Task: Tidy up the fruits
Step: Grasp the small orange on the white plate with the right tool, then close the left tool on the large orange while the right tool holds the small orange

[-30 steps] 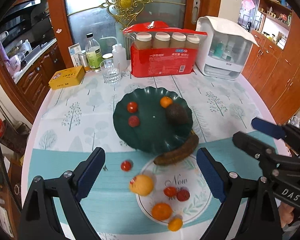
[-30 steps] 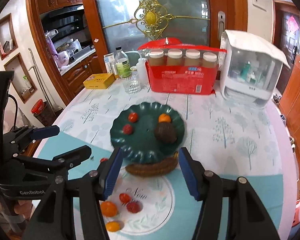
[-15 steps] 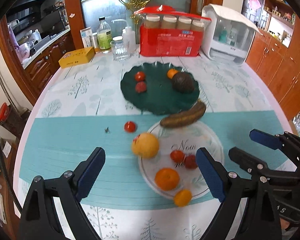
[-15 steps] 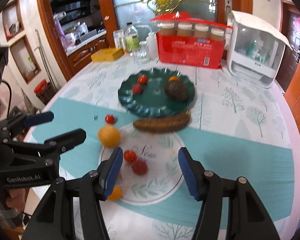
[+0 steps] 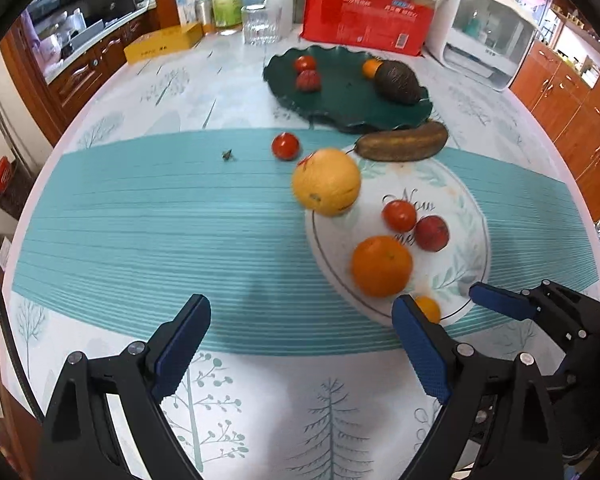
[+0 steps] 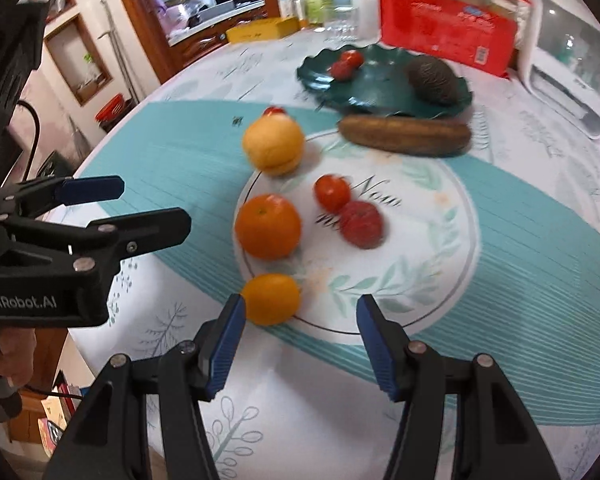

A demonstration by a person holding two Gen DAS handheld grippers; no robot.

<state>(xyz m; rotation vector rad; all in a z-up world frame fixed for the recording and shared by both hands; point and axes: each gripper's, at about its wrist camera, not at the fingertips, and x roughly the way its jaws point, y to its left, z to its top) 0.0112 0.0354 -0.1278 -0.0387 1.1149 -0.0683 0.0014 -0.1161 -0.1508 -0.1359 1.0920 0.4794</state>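
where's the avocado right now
The avocado lies on the right part of the dark green plate at the far side of the table, beside a small orange fruit and behind the brown cucumber-shaped piece.

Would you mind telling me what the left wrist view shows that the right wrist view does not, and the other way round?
Only the left wrist view shows the small orange fruit on the green plate, tucked behind the avocado; in the right wrist view the avocado hides it. It also shows the right gripper from the side.

Only the right wrist view shows the left gripper from the side and the hand holding it.

Both show the white plate, the big orange, the yellow fruit on its rim and the brown banana.
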